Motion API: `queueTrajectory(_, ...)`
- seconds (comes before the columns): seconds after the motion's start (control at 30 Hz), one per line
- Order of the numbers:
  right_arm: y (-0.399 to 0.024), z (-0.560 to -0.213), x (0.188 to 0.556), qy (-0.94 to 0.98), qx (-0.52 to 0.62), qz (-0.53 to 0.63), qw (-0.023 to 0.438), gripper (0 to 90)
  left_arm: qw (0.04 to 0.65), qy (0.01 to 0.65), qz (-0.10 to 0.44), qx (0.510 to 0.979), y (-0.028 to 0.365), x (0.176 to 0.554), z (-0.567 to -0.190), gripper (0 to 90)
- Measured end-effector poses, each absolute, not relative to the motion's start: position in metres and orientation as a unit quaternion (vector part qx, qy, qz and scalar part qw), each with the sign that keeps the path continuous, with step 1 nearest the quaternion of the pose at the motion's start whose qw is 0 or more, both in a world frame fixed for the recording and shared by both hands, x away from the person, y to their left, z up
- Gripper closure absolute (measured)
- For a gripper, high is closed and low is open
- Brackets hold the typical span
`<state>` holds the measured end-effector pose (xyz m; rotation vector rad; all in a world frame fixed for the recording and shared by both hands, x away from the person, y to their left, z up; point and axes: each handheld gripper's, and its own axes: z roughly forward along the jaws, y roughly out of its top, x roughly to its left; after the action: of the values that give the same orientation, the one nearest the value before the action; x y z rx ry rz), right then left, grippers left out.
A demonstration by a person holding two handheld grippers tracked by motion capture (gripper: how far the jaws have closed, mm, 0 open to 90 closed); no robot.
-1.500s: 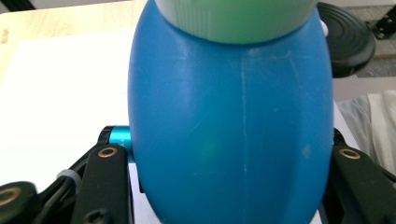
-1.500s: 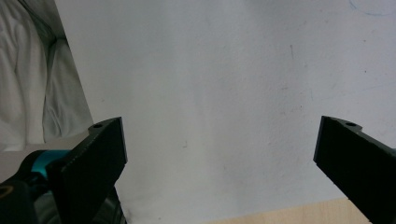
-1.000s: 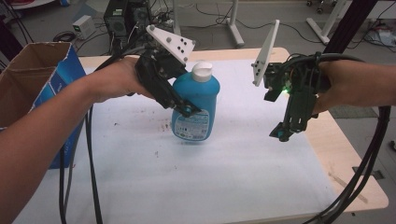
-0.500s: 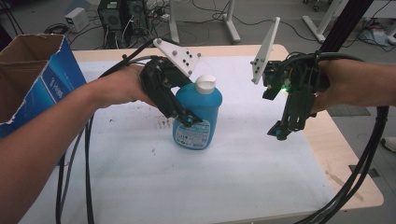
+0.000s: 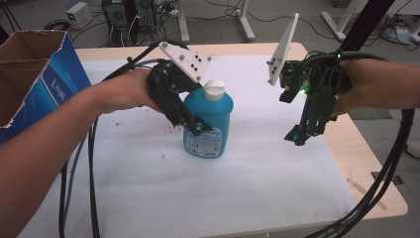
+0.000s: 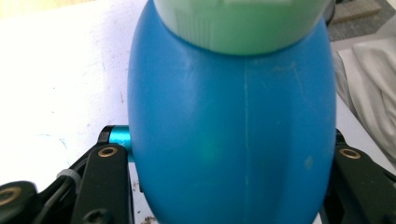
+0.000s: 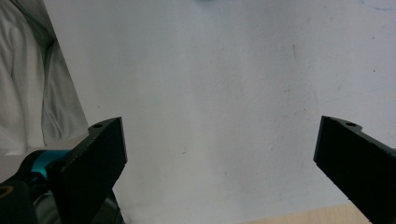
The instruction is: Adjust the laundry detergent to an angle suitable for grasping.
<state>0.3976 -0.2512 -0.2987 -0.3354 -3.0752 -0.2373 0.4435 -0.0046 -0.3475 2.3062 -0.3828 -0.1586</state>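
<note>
A blue bottle [image 5: 210,126] with a white cap [image 5: 214,89] stands upright in the middle of the white-covered table [image 5: 237,193]. My left gripper [image 5: 194,126] is shut on the bottle's body from the left. In the left gripper view the bottle [image 6: 233,140] sits between both jaws, its cap [image 6: 243,23] at the top. I cannot tell whether its base touches the cover. My right gripper [image 5: 298,136] hangs to the bottle's right, apart from it and pointing down. Its jaws are open over bare white cover [image 7: 219,158].
An open cardboard box [image 5: 29,74] with a blue side stands at the table's left edge. Black cables [image 5: 91,163] trail from both grippers toward the front. Bare wood of the table [image 5: 366,163] shows on the right. Crumpled white cloth [image 7: 28,93] lies beside the table.
The left gripper and the bottle have come slightly lower and nearer in the high view. The right gripper has hardly moved.
</note>
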Motion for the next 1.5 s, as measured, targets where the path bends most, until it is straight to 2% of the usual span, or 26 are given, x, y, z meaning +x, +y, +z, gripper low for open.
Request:
queueTrajectory(0.27,-0.253,-0.298,0.398,-0.991,-0.107,-0.079,0.020,1.9,0.388,-0.154,-0.061,0.907,-0.004,0.443,-0.348,43.5)
queueTrajectory(0.53,-0.253,-0.298,0.397,-0.991,-0.110,-0.080,0.020,1.9,0.387,-0.126,-0.073,0.910,-0.003,0.443,-0.348,42.2)
queueTrajectory(0.67,-0.254,-0.297,0.397,-0.990,-0.111,-0.079,0.019,1.9,0.388,-0.109,-0.086,0.911,-0.002,0.443,-0.348,39.9)
queueTrajectory(0.7,-0.255,-0.298,0.396,-0.990,-0.109,-0.082,0.018,1.9,0.386,-0.103,-0.089,0.912,-0.002,0.443,-0.348,35.6)
queueTrajectory(0.8,-0.256,-0.297,0.395,-0.990,-0.110,-0.081,0.018,1.9,0.391,-0.093,-0.085,0.912,0.001,0.443,-0.347,33.3)
queueTrajectory(0.83,-0.256,-0.297,0.395,-0.990,-0.113,-0.084,0.018,1.9,0.392,-0.088,-0.082,0.912,0.003,0.444,-0.346,29.9)
queueTrajectory(1.07,-0.254,-0.298,0.393,-0.991,-0.107,-0.080,0.020,1.9,0.408,-0.072,-0.073,0.907,0.012,0.444,-0.337,29.3)
queueTrajectory(1.13,-0.254,-0.298,0.393,-0.991,-0.107,-0.081,0.019,1.9,0.411,-0.066,-0.072,0.906,0.014,0.444,-0.335,25.1)
queueTrajectory(1.5,-0.253,-0.298,0.393,-0.991,-0.107,-0.082,0.018,1.9,0.422,-0.053,-0.055,0.903,0.031,0.443,-0.319,21.2)
